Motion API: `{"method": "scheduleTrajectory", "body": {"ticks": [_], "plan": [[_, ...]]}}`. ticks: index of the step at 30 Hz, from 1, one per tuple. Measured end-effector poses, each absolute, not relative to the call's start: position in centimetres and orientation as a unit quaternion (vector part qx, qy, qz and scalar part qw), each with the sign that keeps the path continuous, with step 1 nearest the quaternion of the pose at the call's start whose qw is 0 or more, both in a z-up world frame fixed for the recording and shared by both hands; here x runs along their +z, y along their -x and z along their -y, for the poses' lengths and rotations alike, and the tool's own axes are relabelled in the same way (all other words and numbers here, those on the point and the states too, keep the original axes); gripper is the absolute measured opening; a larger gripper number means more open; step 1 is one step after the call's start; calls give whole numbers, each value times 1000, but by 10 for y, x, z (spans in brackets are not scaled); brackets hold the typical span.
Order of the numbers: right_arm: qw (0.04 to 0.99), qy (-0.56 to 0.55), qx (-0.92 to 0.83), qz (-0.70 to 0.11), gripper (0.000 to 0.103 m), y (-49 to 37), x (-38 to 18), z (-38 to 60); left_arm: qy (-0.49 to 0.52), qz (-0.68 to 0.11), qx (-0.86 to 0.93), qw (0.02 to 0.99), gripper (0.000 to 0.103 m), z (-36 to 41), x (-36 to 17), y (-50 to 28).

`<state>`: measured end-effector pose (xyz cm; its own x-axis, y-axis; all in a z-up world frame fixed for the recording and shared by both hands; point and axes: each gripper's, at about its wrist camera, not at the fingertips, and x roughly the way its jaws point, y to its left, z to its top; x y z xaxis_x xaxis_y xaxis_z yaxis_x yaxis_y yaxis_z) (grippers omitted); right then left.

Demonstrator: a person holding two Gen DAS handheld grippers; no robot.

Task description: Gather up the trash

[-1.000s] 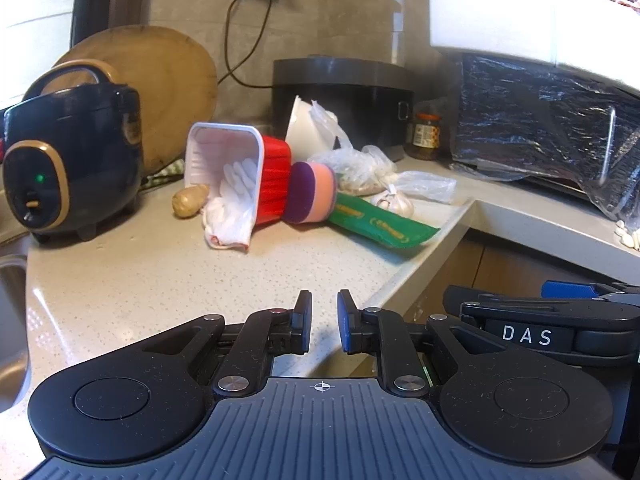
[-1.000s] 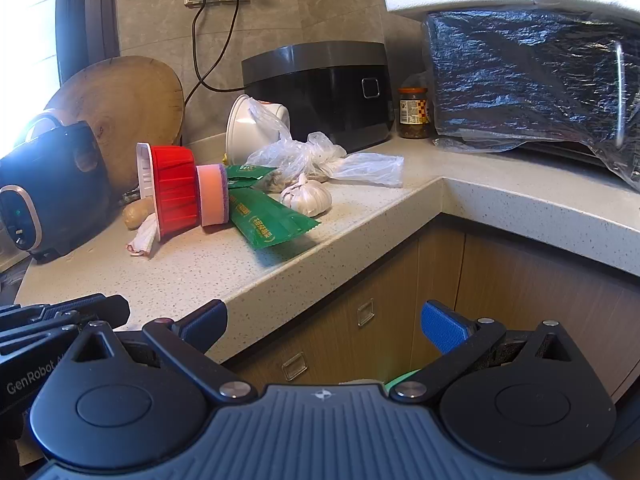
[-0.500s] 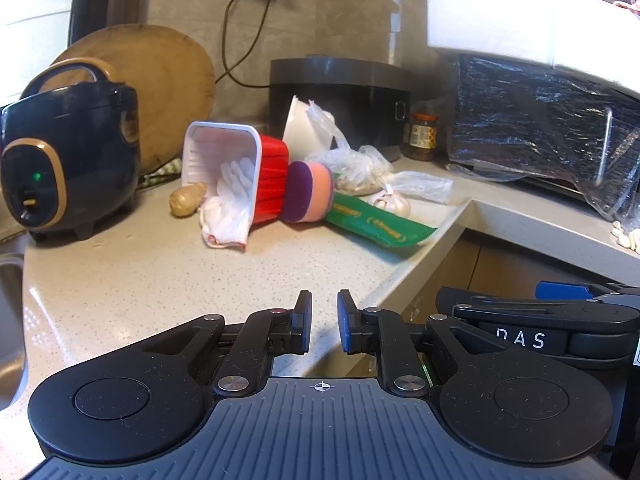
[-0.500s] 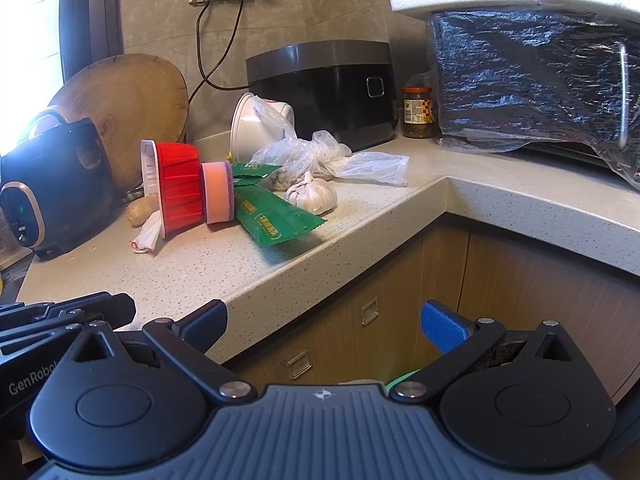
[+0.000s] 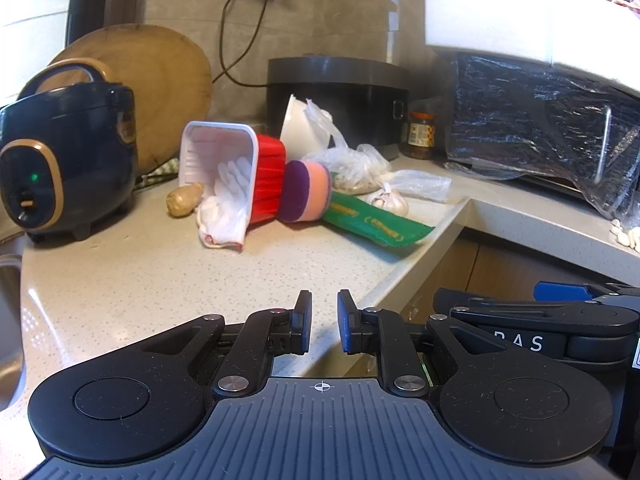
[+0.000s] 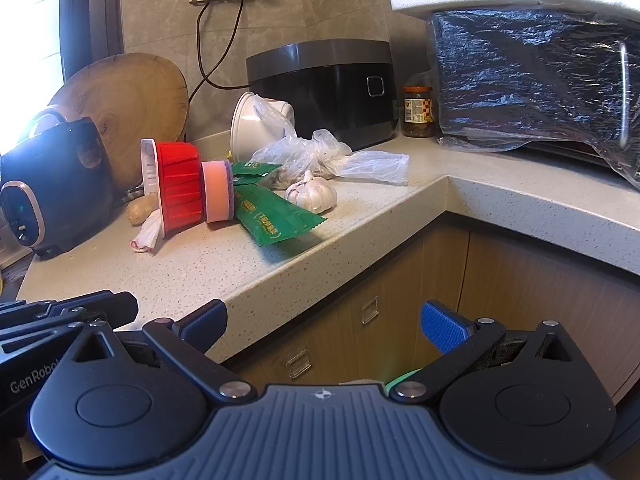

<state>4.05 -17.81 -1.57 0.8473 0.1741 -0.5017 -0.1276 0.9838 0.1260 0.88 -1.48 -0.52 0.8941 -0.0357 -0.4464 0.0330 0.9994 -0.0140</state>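
A red tub (image 5: 236, 168) lies on its side on the counter with crumpled white tissue (image 5: 224, 208) spilling out; it also shows in the right wrist view (image 6: 178, 188). A pink-purple sponge (image 5: 306, 192) leans on its base. A green wrapper (image 5: 376, 228) lies by the counter edge, also in the right wrist view (image 6: 276, 216). A clear plastic bag (image 6: 320, 158) sits behind a garlic bulb (image 6: 312, 196). My left gripper (image 5: 323, 322) is nearly shut and empty over the counter's front edge. My right gripper (image 6: 324, 324) is open and empty, in front of the cabinets.
A dark rice cooker (image 5: 60, 160) stands left, before a round wooden board (image 5: 160, 92). A black appliance (image 6: 324, 88) with cords, a white bowl (image 6: 252, 128), a jar (image 6: 418, 110) and a foil-wrapped oven (image 6: 536, 80) line the back. A ginger piece (image 5: 184, 204) lies by the tub.
Both grippers have drifted slightly forward and up toward the counter; the trash pile looks a little nearer. Jaws are unchanged.
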Motion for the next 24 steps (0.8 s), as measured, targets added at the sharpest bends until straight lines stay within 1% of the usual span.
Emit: {"method": "scheduleTrajectory", "body": {"ticks": [24], "plan": [[964, -34, 74, -252, 103, -42, -18, 176, 4, -232, -18, 973, 18, 12, -7, -10]]}}
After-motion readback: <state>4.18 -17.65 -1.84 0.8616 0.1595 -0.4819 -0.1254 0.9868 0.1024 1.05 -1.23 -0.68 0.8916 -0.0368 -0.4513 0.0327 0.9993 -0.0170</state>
